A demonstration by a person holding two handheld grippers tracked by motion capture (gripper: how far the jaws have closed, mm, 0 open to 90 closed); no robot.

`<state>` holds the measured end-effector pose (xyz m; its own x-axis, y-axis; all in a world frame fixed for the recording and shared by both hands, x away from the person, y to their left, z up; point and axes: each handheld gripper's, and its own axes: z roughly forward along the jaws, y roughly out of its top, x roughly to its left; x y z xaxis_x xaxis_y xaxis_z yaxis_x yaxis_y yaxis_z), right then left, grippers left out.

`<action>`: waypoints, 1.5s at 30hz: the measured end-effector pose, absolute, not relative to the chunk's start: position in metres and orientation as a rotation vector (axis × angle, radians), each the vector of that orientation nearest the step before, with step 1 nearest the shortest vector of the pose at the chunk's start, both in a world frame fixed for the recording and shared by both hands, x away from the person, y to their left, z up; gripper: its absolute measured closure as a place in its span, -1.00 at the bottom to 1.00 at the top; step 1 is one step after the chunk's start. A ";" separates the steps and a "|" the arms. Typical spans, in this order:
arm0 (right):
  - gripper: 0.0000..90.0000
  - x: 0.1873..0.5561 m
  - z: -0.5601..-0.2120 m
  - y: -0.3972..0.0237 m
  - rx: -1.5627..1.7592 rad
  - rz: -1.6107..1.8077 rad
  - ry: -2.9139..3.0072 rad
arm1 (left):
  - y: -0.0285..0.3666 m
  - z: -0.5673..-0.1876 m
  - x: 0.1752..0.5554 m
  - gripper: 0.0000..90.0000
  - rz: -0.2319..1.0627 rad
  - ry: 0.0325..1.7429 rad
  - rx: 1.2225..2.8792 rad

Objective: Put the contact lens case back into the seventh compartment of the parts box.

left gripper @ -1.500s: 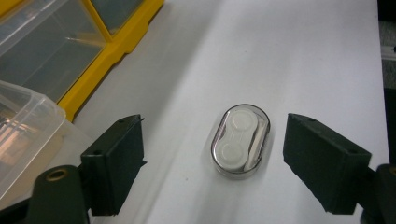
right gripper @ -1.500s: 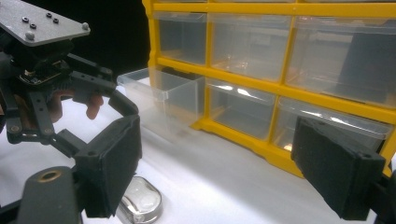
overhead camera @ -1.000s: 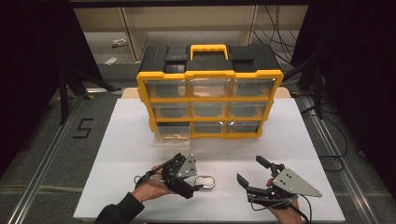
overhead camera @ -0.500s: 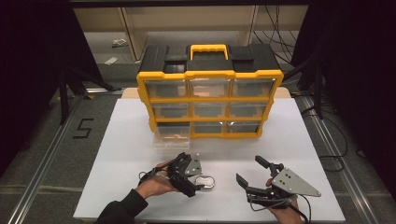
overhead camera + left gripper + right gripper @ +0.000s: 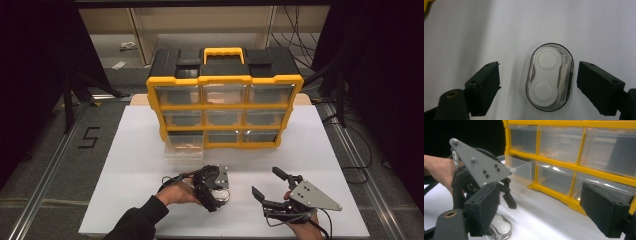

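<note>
A small clear oval case [image 5: 549,77] with a white two-cup lens holder inside lies flat on the white board [image 5: 130,165]. My left gripper [image 5: 539,72] points down over it, open, one black jaw on each side and neither touching it. In the high view the left gripper [image 5: 216,192] covers most of the case [image 5: 223,196] near the board's front middle. My right gripper [image 5: 265,182] rests to the right of it, open and holding nothing. From the right gripper [image 5: 541,202] I see the case [image 5: 500,227] under the left gripper's grey plate [image 5: 481,167].
A yellow and black drawer organizer [image 5: 225,80] stands at the back of the board, with clear drawers in three rows. Its bottom left drawer [image 5: 185,145] is pulled out; it looks empty. A person's hand [image 5: 172,192] holds the left gripper. Dark floor with cables surrounds the table.
The left gripper has slid to the right and slightly down, so its jaws now straddle the oval case. The right gripper and the case have stayed put.
</note>
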<state>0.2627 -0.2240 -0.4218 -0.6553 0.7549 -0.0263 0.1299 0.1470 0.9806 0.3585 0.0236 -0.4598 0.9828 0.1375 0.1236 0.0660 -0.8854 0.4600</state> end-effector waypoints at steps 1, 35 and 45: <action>-0.62 0.263 -0.422 -0.224 0.843 1.542 1.901 | 0.024 -0.460 0.359 -0.59 0.210 0.144 2.658; -0.62 0.264 -0.421 -0.225 0.853 1.562 1.899 | 0.021 -0.466 0.365 0.09 0.025 0.184 2.700; -0.62 0.263 -0.421 -0.225 0.848 1.562 1.898 | 0.029 -0.457 0.366 0.10 0.068 0.255 2.643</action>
<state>0.2634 -0.2253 -0.4212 -0.6595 0.7516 -0.0119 0.1326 0.1319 0.9823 0.3657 0.0285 -0.4574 0.9814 0.1917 0.0032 0.1679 -0.8672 0.4688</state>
